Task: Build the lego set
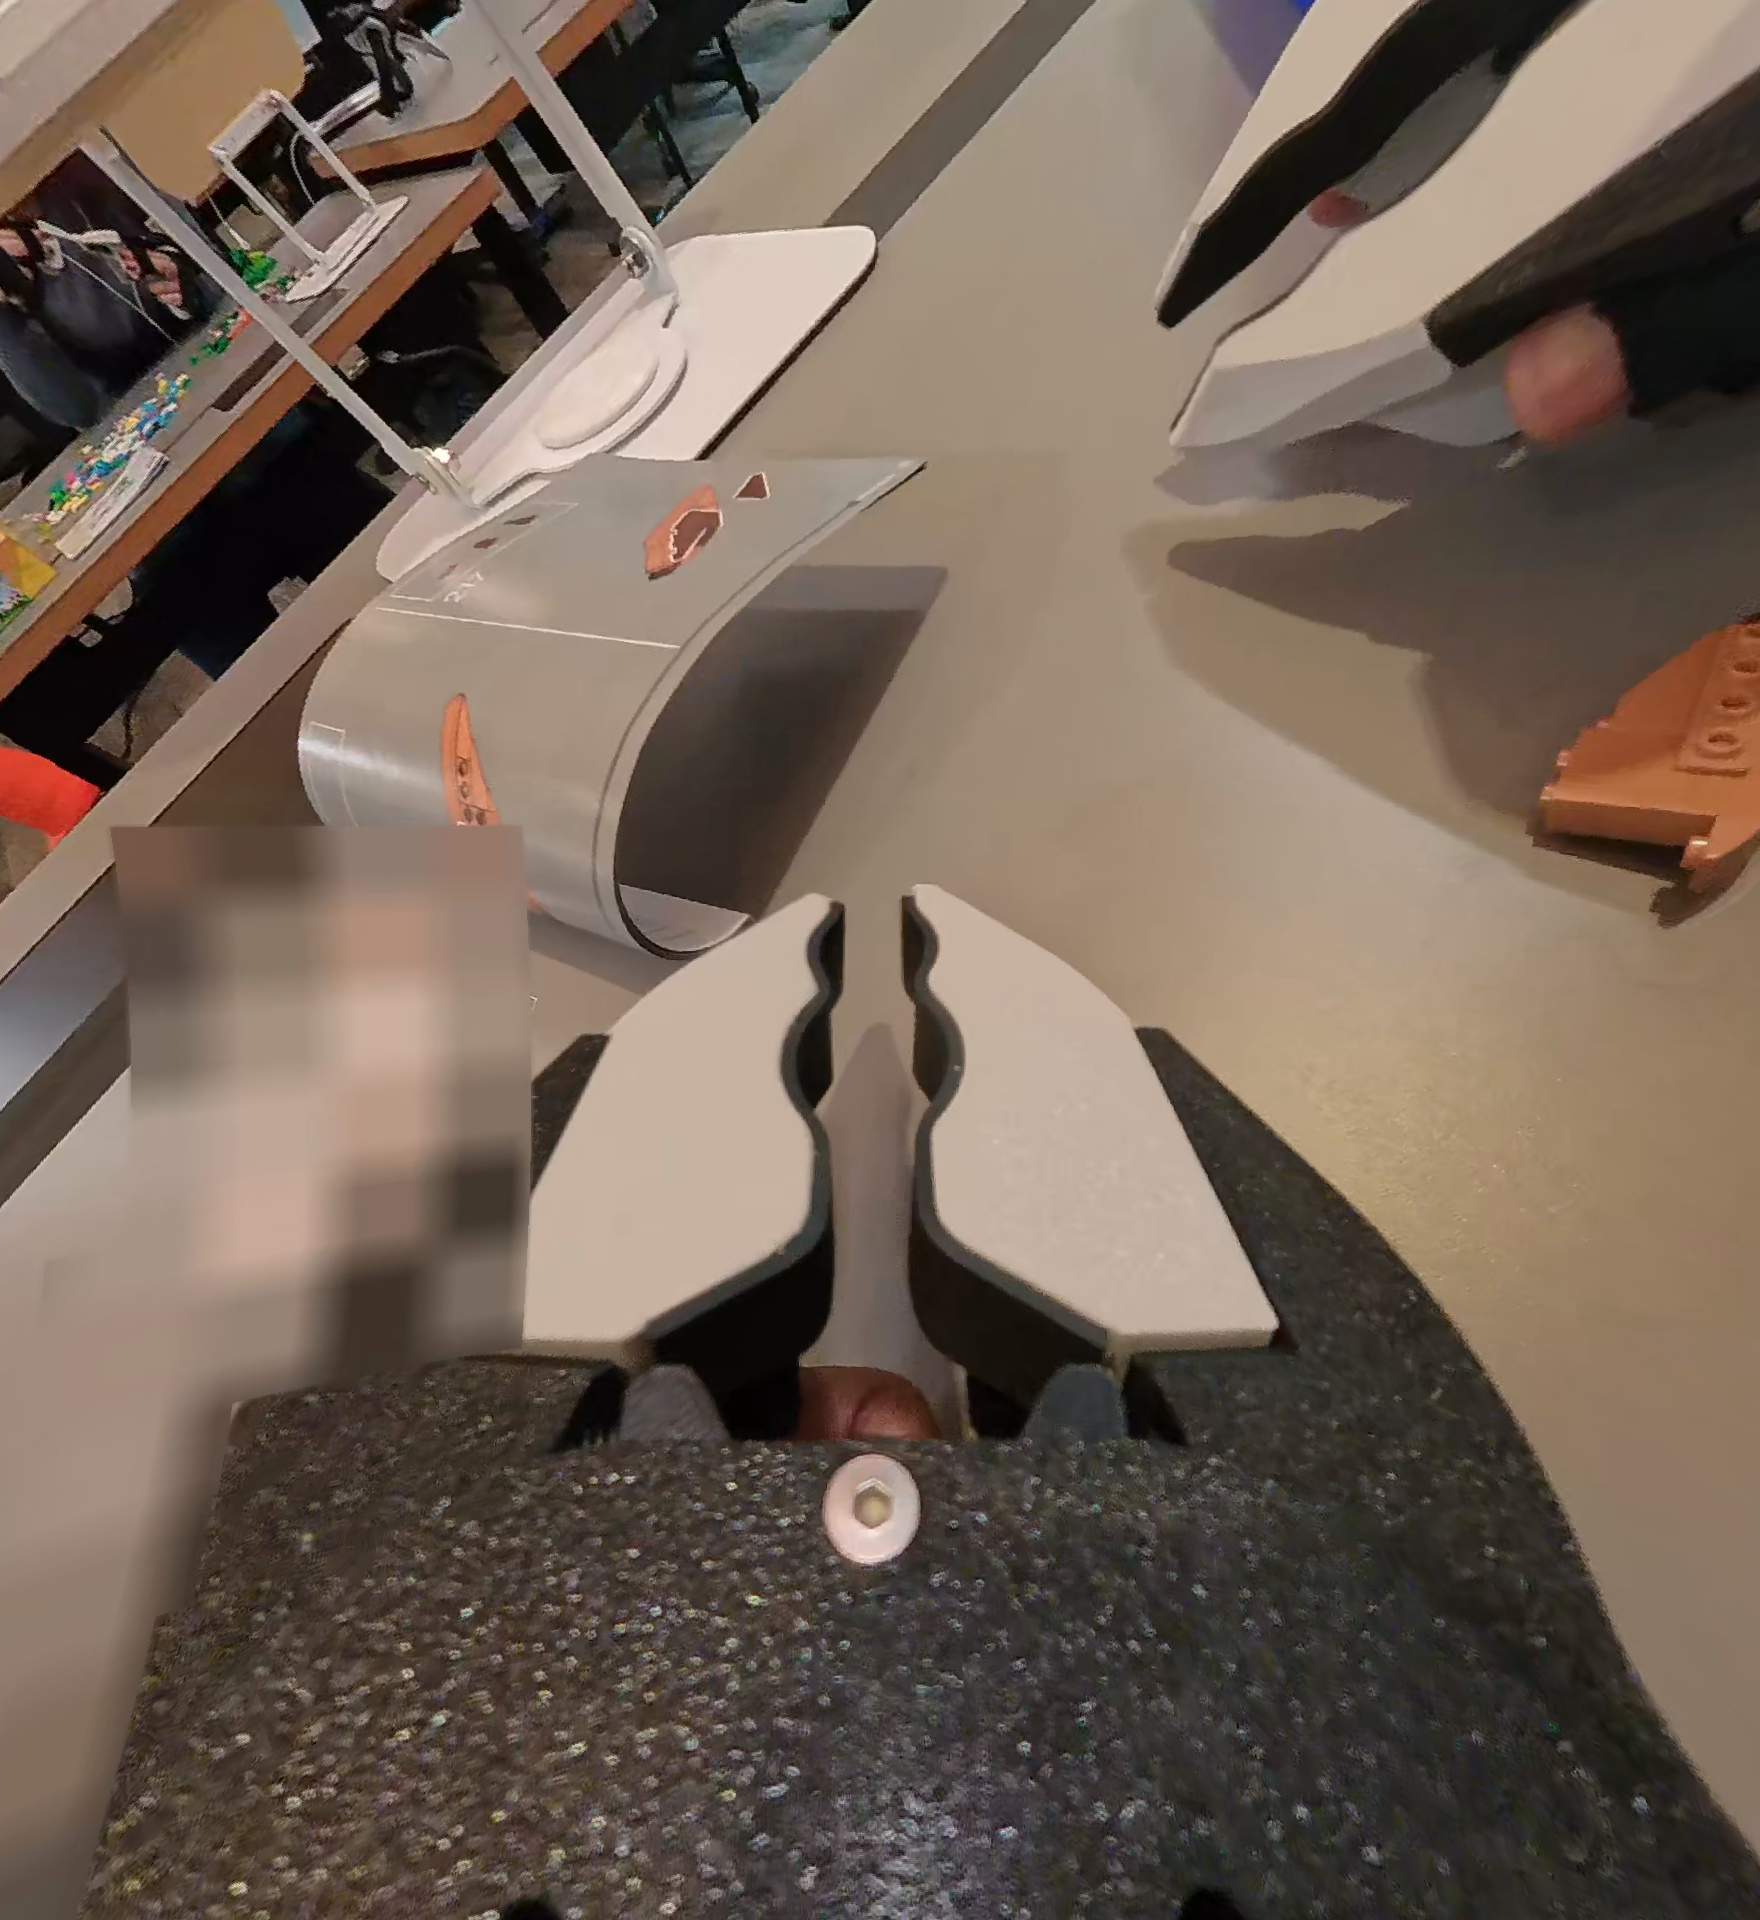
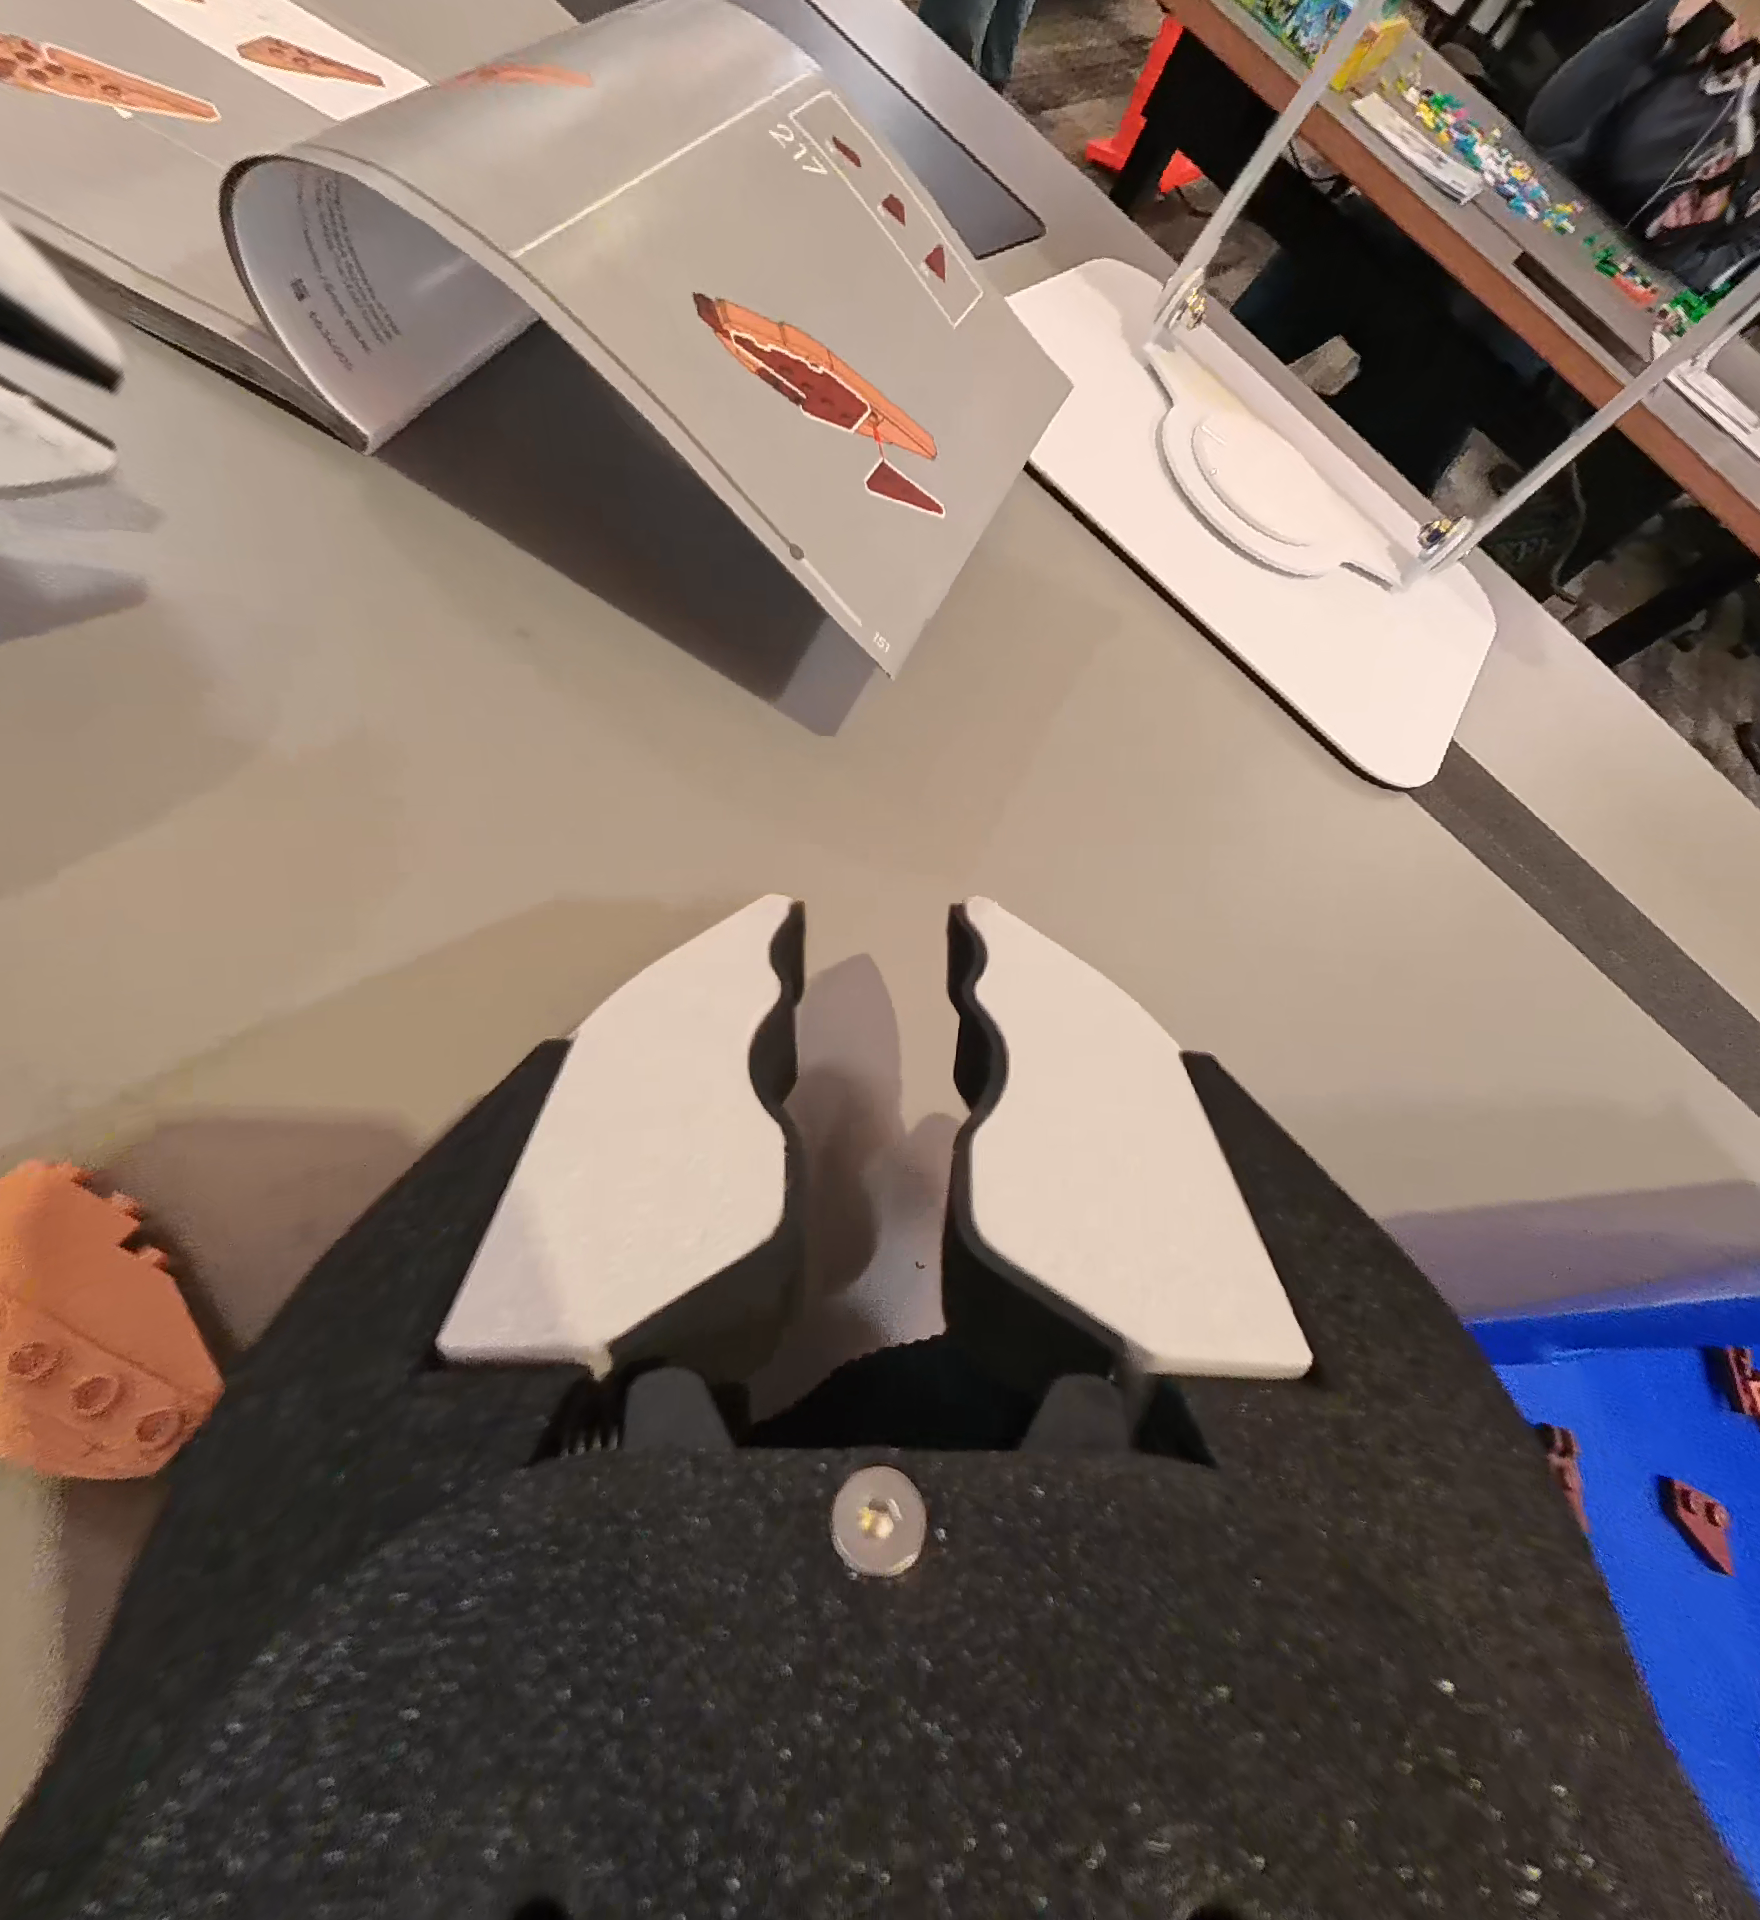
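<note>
The left gripper (image 1: 871,914) hangs over the grey table (image 1: 1219,1039) with a narrow gap between its tips and nothing held, and the right gripper (image 2: 876,920) is slightly parted and empty too, with bare tabletop ahead of both. The orange lego piece (image 2: 55,1351) lies just left of the right gripper. The curled instruction booklet (image 2: 647,312) arches far ahead, a white stand base (image 2: 1323,623) sits near the table's right edge, and a blue tray (image 2: 1634,1558) of dark red bricks (image 2: 1702,1522) lies near right.

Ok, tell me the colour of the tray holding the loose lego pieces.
Bright blue tray, seen best in the right wrist view, lower right.
</note>
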`<state>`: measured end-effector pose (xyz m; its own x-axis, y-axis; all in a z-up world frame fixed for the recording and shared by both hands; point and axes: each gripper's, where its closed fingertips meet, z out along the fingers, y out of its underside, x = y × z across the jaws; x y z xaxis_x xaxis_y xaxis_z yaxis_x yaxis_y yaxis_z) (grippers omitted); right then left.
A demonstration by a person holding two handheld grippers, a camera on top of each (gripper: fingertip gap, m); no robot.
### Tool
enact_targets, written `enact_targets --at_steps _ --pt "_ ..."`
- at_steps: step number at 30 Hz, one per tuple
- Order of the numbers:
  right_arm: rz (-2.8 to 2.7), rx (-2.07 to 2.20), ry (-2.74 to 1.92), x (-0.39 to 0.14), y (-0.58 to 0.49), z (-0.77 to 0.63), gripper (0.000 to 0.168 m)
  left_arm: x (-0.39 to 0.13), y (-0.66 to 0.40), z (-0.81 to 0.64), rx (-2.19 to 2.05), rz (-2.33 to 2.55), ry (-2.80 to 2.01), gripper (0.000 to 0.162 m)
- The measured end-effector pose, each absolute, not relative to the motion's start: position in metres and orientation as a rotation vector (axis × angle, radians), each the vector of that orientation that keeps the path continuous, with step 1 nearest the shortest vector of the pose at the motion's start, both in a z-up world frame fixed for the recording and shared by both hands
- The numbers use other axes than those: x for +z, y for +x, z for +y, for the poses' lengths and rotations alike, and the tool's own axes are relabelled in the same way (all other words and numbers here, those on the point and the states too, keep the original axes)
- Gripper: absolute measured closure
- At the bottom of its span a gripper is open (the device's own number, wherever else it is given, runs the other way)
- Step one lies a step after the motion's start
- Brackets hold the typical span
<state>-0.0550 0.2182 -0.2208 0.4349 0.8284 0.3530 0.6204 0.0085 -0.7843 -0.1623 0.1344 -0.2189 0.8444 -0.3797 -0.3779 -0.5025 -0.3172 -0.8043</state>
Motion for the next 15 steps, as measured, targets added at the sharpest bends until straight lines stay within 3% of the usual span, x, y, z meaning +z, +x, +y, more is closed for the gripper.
enact_targets --at_steps 2,5,15 --pt "-1.255 0.288 -1.709 -0.2203 -0.0543 0.2191 0.15 -0.2193 -0.1614 0.1339 0.14 0.662 -1.942 0.161" --pt "-1.241 0.327 -1.729 -0.22 -0.0535 0.2199 0.168 -0.2202 -0.1601 0.1332 0.131 0.674 -1.944 0.162" --pt "-1.24 0.326 -1.728 -0.2202 -0.0534 0.2197 0.168 -0.2209 -0.1635 0.133 0.147 0.676 -1.945 0.162"
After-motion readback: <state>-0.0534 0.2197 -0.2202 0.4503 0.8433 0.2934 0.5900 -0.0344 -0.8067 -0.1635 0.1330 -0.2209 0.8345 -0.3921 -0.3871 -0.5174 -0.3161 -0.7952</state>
